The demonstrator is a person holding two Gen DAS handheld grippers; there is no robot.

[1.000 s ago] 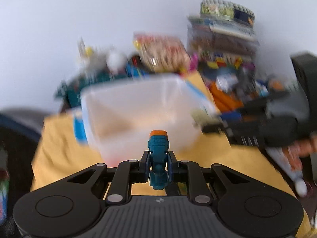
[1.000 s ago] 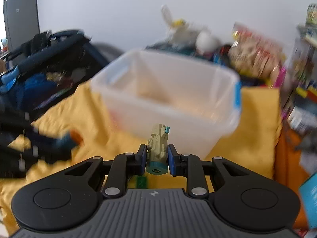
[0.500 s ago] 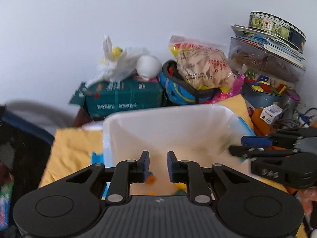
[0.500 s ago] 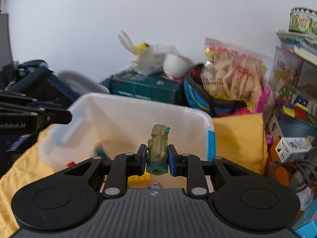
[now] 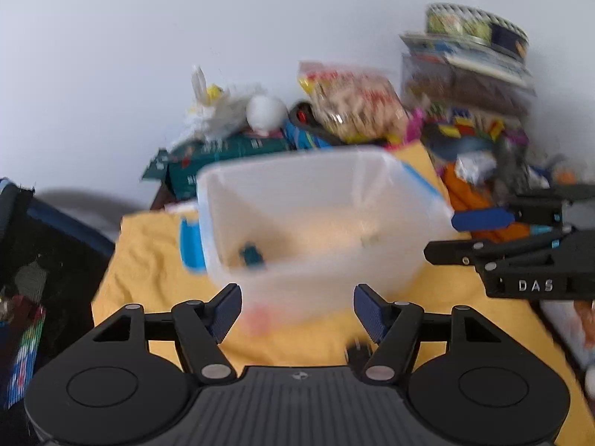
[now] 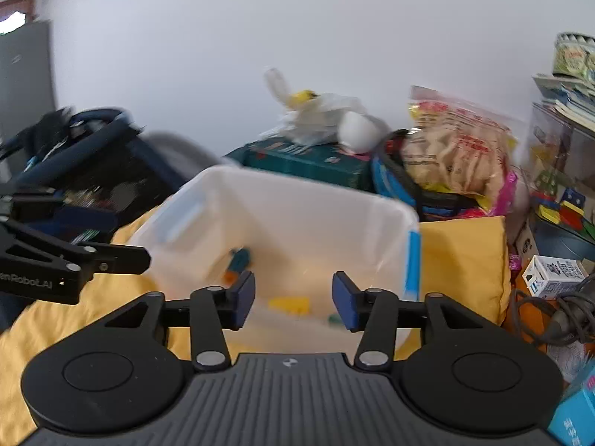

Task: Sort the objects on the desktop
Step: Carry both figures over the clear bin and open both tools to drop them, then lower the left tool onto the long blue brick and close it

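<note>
Over the yellow-clothed counter (image 6: 465, 260) my left tongs (image 5: 297, 310) and right tongs (image 6: 293, 299) have just been opening, empty, small teal toy (image 6: 240, 258) already inside the translucent plastic bin (image 6: 372, 223), clutter left.

Both cams ride on the claws, looking forward and a bit down, close up on the clear bin (image 5: 319, 223) sitting on the yellow cloth (image 6: 465, 256). Left wrist view comes at it from the left, right wrist from the right, and both catch the clutter along the white wall (image 5: 260, 37).
</note>
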